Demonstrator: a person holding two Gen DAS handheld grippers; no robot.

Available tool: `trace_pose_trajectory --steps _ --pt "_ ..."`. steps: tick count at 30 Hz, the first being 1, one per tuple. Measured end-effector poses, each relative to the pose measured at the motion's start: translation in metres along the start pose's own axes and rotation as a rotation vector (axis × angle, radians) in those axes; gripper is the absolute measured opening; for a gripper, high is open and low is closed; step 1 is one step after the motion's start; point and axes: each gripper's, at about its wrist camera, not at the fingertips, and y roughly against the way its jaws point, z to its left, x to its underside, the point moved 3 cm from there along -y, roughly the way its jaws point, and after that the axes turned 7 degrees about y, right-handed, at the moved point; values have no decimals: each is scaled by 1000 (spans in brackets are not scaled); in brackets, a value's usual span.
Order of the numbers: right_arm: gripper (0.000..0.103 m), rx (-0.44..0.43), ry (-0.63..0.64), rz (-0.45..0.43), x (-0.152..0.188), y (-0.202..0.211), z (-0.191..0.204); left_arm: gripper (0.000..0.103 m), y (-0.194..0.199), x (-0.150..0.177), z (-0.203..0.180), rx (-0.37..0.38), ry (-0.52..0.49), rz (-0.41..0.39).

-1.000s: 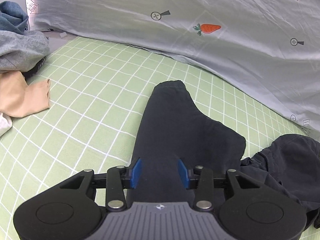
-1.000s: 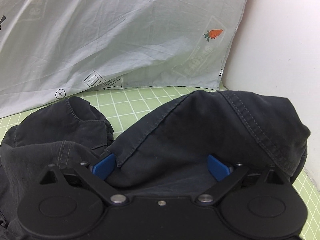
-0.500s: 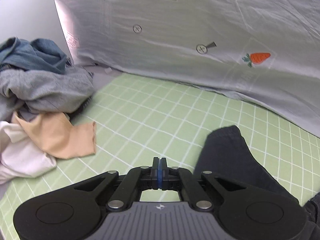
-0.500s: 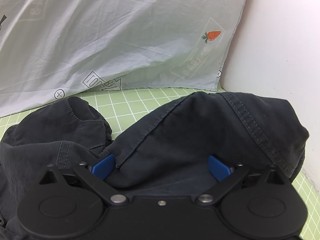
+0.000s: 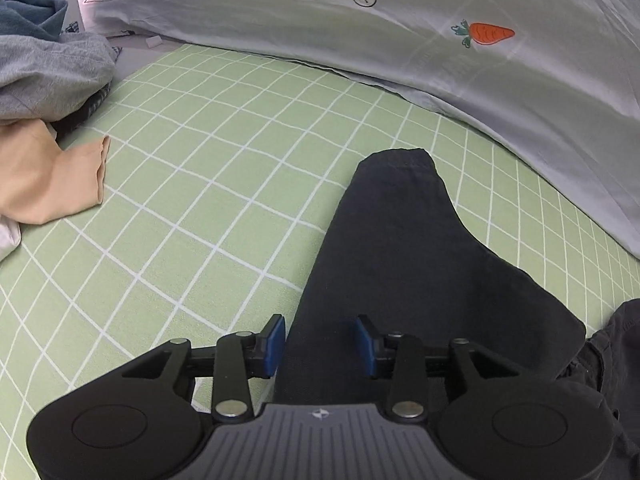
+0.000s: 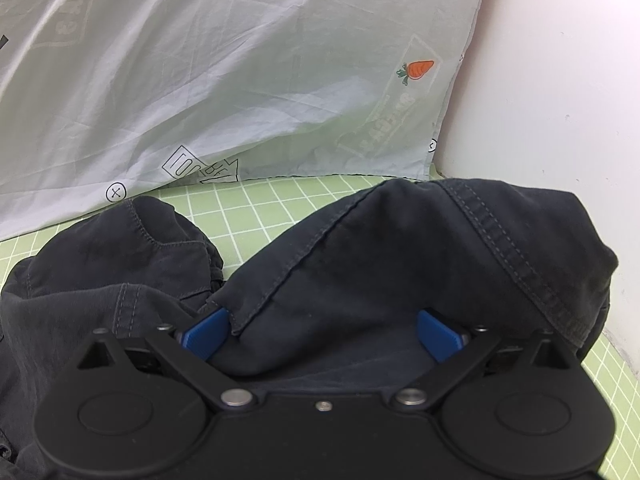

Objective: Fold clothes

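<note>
The left claw [image 5: 321, 345], pressed together half a second ago, is spread again over the dark trousers [image 5: 404, 248] lying on the green checked bed [image 5: 208, 152] — likely regrasping. The right claw [image 6: 320, 334] stays spread around the bunched waistband [image 6: 400, 272].

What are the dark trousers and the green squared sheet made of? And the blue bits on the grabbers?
The dark trousers look like matte woven cotton: visible stitched seams, soft creases. The green sheet seems thin smooth cloth with printed white lines, lying flat. The blue pads look like rubber or soft plastic, dull and smooth; which one is hard to tell.
</note>
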Motion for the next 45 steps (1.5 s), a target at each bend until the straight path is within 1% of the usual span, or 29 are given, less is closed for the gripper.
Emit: trace_pose_trajectory --steps 2,4,6,12,15,16,18,19,20,22,23,24,25,27,29,30,32,33,34,35,36,39,42,45 --pt "102 4 -1 -2 0 0 1 42 -2 0 3 12 36 13" --pt "102 7 0 -2 0 0 2 39 10 -2 6 -13 42 -38" --pt "102 7 3 -3 0 0 2 5 23 -5 9 -39 48 -92" --pt "102 14 16 -2 0 1 1 3 62 -13 17 -117 65 -253" --pt "102 25 62 -13 -1 8 5 3 82 -18 22 -157 73 -334" --pt "101 24 81 -18 -1 11 8 3 95 -22 28 -202 88 -387" --pt "101 -18 114 -32 -1 20 16 4 106 -33 40 -333 76 -456" --pt "101 -38 130 -37 1 25 22 4 101 -36 45 -386 51 -445" --pt "101 -45 148 -39 2 30 28 6 96 -36 51 -411 57 -422" --pt "99 -62 175 -43 3 40 37 7 82 -30 68 -372 157 -308" --pt "98 -72 185 -46 3 46 40 11 78 -23 74 -331 203 -275" --pt "98 -86 177 -65 0 53 39 13 77 -16 77 -293 227 -261" --pt "98 -101 169 -85 -4 61 38 14 78 -8 77 -273 227 -254" --pt "98 -117 152 -112 -12 70 36 24 80 2 70 -267 192 -243" --pt "98 -121 136 -125 -20 72 35 27 84 5 63 -242 178 -236" --pt "98 -122 128 -131 -25 73 34 28 87 7 60 -213 189 -234" --pt "98 -126 113 -144 -33 74 32 29 93 4 55 -146 236 -231" --pt "98 -127 105 -151 -38 75 32 31 94 1 52 -106 255 -227" --pt "99 -129 97 -157 -42 76 31 34 91 -3 45 -91 246 -215" --pt "99 -121 104 -142 -42 69 37 41 87 -6 38 -78 235 -202" --pt "101 -118 114 -130 -42 63 43 43 83 -9 31 -66 224 -190" --pt "102 -126 145 -121 -47 53 63 45 57 -7 7 -130 156 -134" --pt "102 -142 176 -125 -54 49 82 45 28 -5 -4 -170 158 -68" --pt "99 -159 208 -129 -61 45 102 45 6 -3 -7 -238 140 -35"
